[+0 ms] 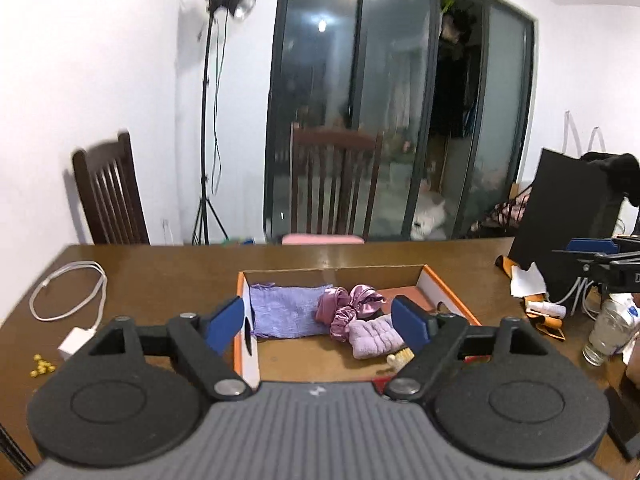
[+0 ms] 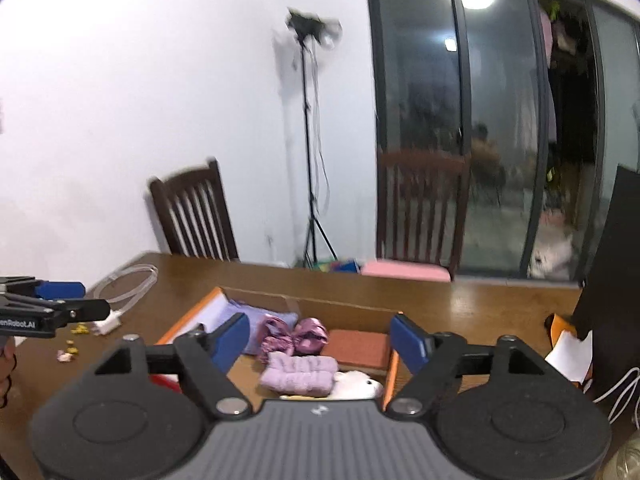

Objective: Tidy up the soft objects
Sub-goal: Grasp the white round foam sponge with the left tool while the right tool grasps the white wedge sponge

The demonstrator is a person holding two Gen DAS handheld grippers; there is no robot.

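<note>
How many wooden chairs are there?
2. One chair stands past the table's far left corner by the white wall. The other chair, with a pink cushion, is behind the table's far edge, before the glass doors. More could be hidden.

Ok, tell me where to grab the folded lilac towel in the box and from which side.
Take the folded lilac towel across its short width at the middle, coming from above. It lies flat on the box floor, with the pink scrunchies behind it and a white plush toy at its right end, so a side approach is crowded. The right tongs stand open, likely wide enough.
</note>
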